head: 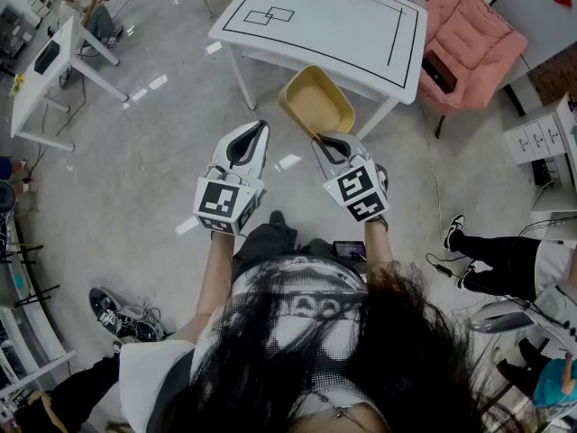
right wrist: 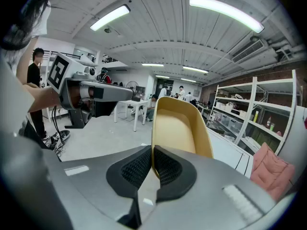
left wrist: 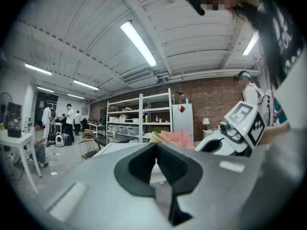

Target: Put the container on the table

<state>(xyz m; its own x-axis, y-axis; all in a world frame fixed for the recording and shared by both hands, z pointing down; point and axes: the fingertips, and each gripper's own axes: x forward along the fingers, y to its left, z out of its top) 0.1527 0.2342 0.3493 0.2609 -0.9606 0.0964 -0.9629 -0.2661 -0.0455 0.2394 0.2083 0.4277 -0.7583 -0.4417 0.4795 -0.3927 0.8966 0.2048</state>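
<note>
A yellow tray-like container (head: pixel 316 102) hangs in the air just before the near edge of the white table (head: pixel 334 16). My right gripper (head: pixel 326 142) is shut on the container's near rim; in the right gripper view the container (right wrist: pixel 180 126) stands up from between the pads. My left gripper (head: pixel 255 129) is shut with nothing in it, held to the left of the container. In the left gripper view the left gripper (left wrist: pixel 156 150) has its pads together, and the right gripper (left wrist: pixel 237 133) shows off to the side.
The table top carries black outline markings (head: pixel 270 14). A pink cushioned chair (head: pixel 469 39) stands right of the table. Another white table (head: pixel 45 70) with a seated person is at far left. A person's legs (head: pixel 491 260) and cables lie at right. Shelving (left wrist: pixel 139 119) stands behind.
</note>
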